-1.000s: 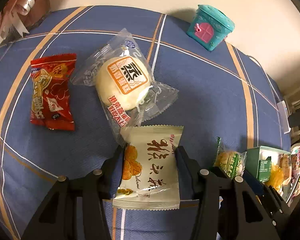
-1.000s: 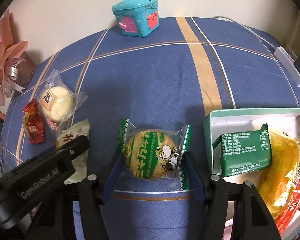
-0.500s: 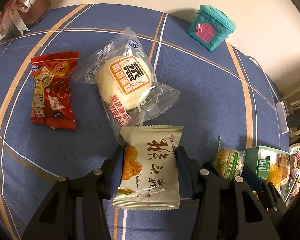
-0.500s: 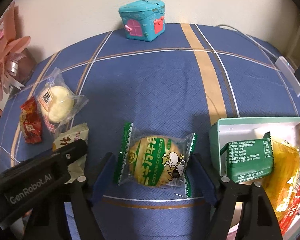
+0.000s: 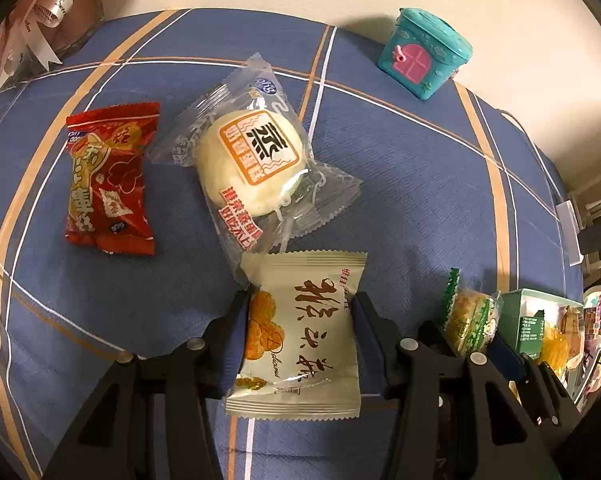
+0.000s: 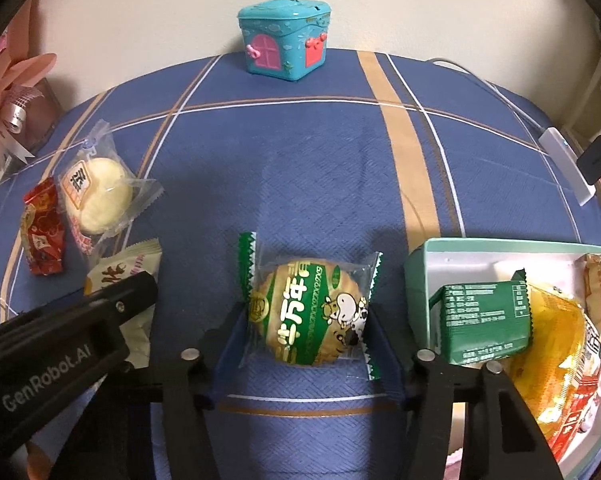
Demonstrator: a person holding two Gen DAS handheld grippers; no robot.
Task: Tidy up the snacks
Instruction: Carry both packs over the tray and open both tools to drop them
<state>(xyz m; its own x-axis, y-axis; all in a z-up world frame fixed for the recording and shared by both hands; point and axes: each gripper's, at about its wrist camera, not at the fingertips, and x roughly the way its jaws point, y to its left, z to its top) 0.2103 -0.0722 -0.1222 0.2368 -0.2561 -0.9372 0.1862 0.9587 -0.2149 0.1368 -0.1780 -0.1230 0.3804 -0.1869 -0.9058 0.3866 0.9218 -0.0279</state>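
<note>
fingers of left gripper clamp cream packet, right gripper pinches green biscuit pack

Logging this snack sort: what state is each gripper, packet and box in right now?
Left gripper: shut on cream packet.
Right gripper: shut on green packet.
Red packet: sealed, on cloth.
Bun packet: sealed, on cloth.
Snack box: open, partly filled.
Teal box: closed.

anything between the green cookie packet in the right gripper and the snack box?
Nothing. In the right wrist view only a bare strip of blue tablecloth separates the green cookie packet from the box wall.
</note>
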